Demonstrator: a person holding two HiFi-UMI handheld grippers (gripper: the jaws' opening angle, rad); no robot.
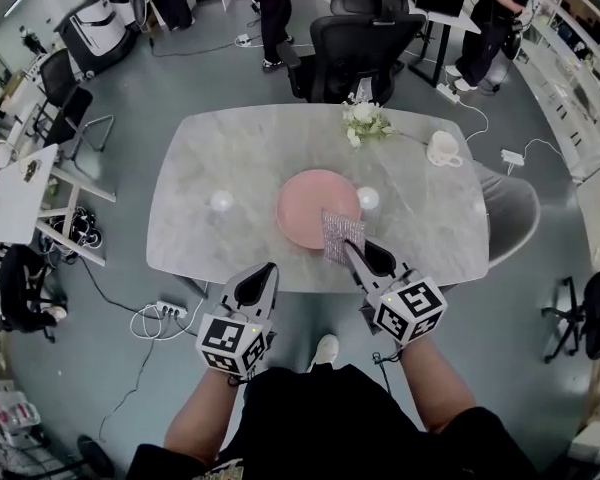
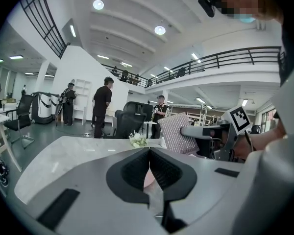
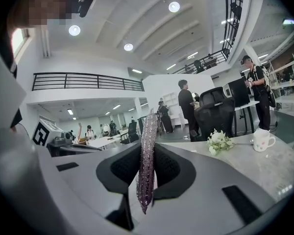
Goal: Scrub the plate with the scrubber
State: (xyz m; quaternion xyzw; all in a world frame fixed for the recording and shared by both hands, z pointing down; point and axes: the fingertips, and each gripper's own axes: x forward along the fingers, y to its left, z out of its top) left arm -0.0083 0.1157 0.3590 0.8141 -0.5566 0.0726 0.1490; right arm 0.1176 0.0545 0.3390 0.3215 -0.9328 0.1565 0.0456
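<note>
A round pink plate lies flat in the middle of the grey marble table. My right gripper hangs over the table's near edge, shut on a silvery glittering scrubber that stands upright just in front of the plate's near rim. In the right gripper view the scrubber shows edge-on between the jaws. My left gripper is off the near edge, left of the plate, shut with nothing in it. In the left gripper view its jaws meet, and the scrubber and right gripper show at the right.
On the table stand a small bunch of white flowers, a white mug, and two small white domes either side of the plate. A black office chair sits behind the table. People stand in the background.
</note>
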